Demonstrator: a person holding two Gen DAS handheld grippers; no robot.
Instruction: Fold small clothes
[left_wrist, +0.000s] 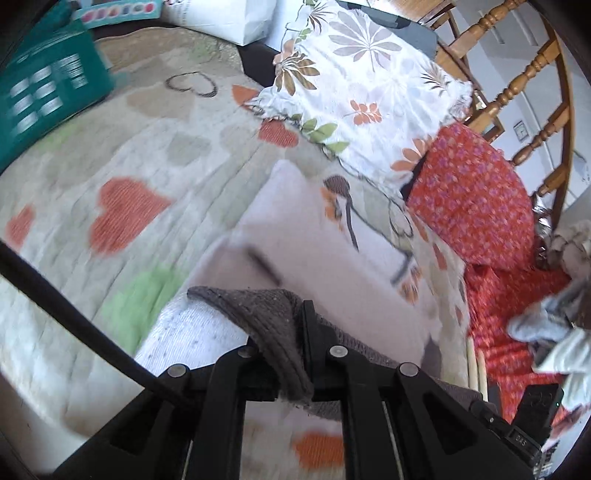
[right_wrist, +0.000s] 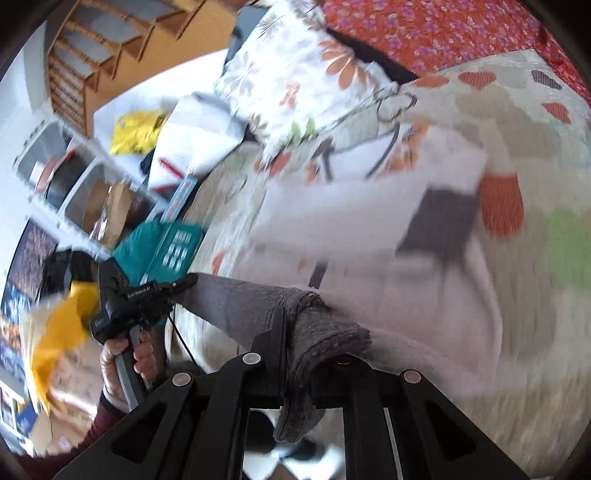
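A small white garment (left_wrist: 295, 251) with a grey knit waistband (left_wrist: 266, 314) hangs over the heart-patterned blanket (left_wrist: 122, 177). My left gripper (left_wrist: 295, 332) is shut on the grey band at one end. My right gripper (right_wrist: 291, 343) is shut on the same grey band (right_wrist: 325, 339) at the other end, and the white cloth (right_wrist: 406, 280) trails away from it over the blanket (right_wrist: 517, 118). The left gripper (right_wrist: 177, 288) and the hand holding it show in the right wrist view, with the band stretched between the two. Both views are motion-blurred.
A teal box (left_wrist: 48, 96) lies at the blanket's far left. A floral pillow (left_wrist: 362, 88) and red patterned cushions (left_wrist: 469, 199) lie ahead and right, before a wooden chair (left_wrist: 517, 81). Shelves (right_wrist: 74, 177) and a yellow cloth (right_wrist: 62, 332) are at left in the right wrist view.
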